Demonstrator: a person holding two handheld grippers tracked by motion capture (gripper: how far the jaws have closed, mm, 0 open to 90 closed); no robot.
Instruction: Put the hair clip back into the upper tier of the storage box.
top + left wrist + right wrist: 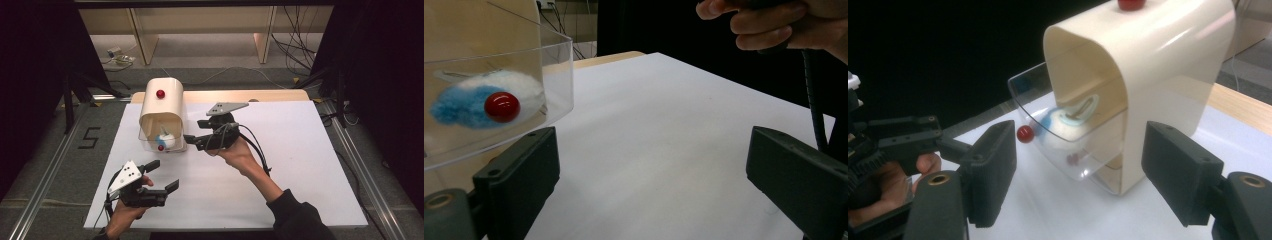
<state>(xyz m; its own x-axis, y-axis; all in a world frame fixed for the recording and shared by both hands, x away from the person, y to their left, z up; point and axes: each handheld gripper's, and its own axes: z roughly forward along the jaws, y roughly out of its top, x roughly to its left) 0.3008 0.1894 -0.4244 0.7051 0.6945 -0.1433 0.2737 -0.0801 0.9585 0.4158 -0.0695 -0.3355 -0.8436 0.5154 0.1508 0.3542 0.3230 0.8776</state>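
Note:
A cream arched box (pixel 162 107) with a red knob on top (pixel 160 93) stands at the white board's back left. Its clear drawer (pixel 176 145) is pulled out toward me and has a red knob (pixel 161 147) on its front. A blue and white fluffy thing (pixel 165 138) lies inside. My right gripper (pixel 194 132) is open just right of the drawer, apart from it. In the right gripper view the box (pixel 1168 75) and drawer (pixel 1068 155) sit ahead between the jaws. My left gripper (pixel 164 176) is open, low at the front left. Its own view shows the drawer knob (pixel 502 106) close at upper left.
The white board (pixel 300 165) covers the table and is bare to the right and front. A wooden strip (pixel 250 95) runs along its far edge. Beyond it are the floor, cables (pixel 295 35) and shelf legs. Metal rails (pixel 360 170) flank both sides.

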